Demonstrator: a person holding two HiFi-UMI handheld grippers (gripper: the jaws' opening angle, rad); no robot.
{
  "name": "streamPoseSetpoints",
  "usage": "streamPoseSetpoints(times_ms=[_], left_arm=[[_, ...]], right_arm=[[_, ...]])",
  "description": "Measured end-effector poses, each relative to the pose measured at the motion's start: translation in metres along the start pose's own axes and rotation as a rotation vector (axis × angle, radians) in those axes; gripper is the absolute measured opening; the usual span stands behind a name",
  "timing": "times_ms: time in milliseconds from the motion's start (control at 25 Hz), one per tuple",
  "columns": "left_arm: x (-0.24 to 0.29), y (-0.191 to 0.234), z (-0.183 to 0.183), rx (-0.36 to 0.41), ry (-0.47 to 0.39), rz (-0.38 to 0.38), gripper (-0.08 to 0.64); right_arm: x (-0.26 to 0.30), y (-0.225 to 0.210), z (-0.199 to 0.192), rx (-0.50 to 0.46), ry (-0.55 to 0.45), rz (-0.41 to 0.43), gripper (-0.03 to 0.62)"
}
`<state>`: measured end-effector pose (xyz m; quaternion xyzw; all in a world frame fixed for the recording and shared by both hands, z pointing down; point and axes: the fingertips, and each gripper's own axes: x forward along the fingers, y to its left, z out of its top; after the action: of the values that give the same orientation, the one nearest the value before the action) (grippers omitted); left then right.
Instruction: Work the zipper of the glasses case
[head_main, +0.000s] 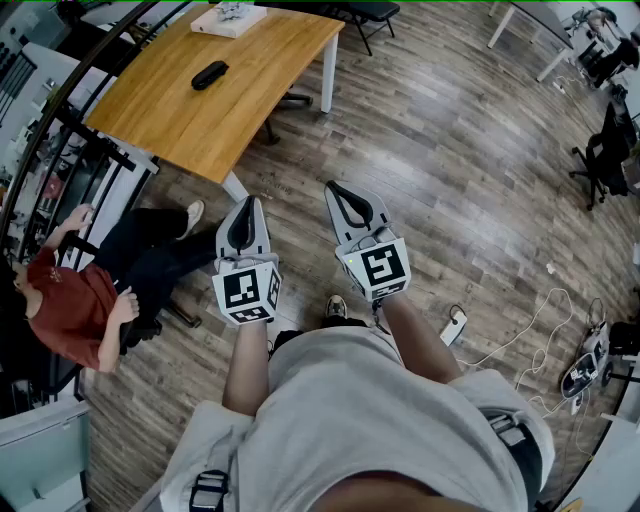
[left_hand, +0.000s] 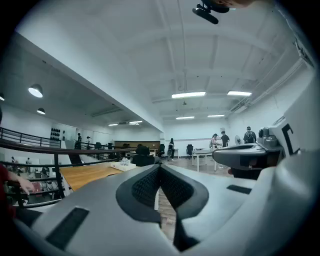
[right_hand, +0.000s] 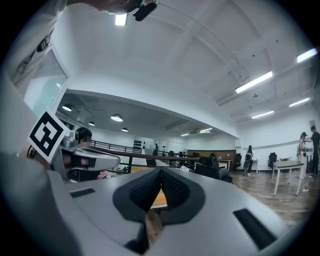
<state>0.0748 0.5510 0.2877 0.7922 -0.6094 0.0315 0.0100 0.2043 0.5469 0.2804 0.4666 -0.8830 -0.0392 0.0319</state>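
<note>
Both grippers were held level in front of the person, side by side and apart, over the wood floor (head_main: 450, 180).

Left gripper (head_main: 245, 218): fingers (left_hand: 145, 187) fully closed, pads meeting along the centre line, nothing between them. Its marker cube (head_main: 247, 290) faced up toward the head camera.

Right gripper (head_main: 345, 203): fingers (right_hand: 175, 190) likewise pressed together and empty. It stood just right of the left one, not touching it.

The wooden counter (head_main: 200, 120) stood ahead and to the left, well apart from both grippers. On it lay a small dark oblong object, probably the glasses case (head_main: 210, 75); it was too small in the head view to make out the zipper. It sat near the middle of the counter, flat, with neither gripper near it. A white box (head_main: 230, 18) lay at the far edge of the counter, apart from the case.

A seated person (head_main: 70, 300) in a red top was at the left, beside the counter.
</note>
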Motion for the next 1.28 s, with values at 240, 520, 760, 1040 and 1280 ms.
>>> streamPoseSetpoints(times_ms=[240, 520, 760, 1040, 1280], left_arm=[[0.030, -0.004, -0.016, -0.003, 0.037, 0.015, 0.024], [0.077, 0.023, -0.031, 0.003, 0.067, 0.037, 0.024], [0.151, 0.055, -0.038, -0.025, 0.071, 0.043, 0.024], [0.258, 0.122, -0.045, -0.049, 0.119, 0.045, 0.025], [0.337, 0.189, -0.066, -0.059, 0.186, 0.056, 0.025]], right_arm=[[0.019, -0.023, -0.018, 0.011, 0.017, 0.036, 0.026], [0.067, -0.043, -0.037, 0.023, 0.035, 0.064, 0.026], [0.136, -0.071, -0.046, -0.013, 0.074, 0.096, 0.026], [0.259, -0.101, -0.050, -0.099, 0.098, 0.174, 0.026], [0.370, -0.115, -0.069, -0.156, 0.176, 0.237, 0.028]])
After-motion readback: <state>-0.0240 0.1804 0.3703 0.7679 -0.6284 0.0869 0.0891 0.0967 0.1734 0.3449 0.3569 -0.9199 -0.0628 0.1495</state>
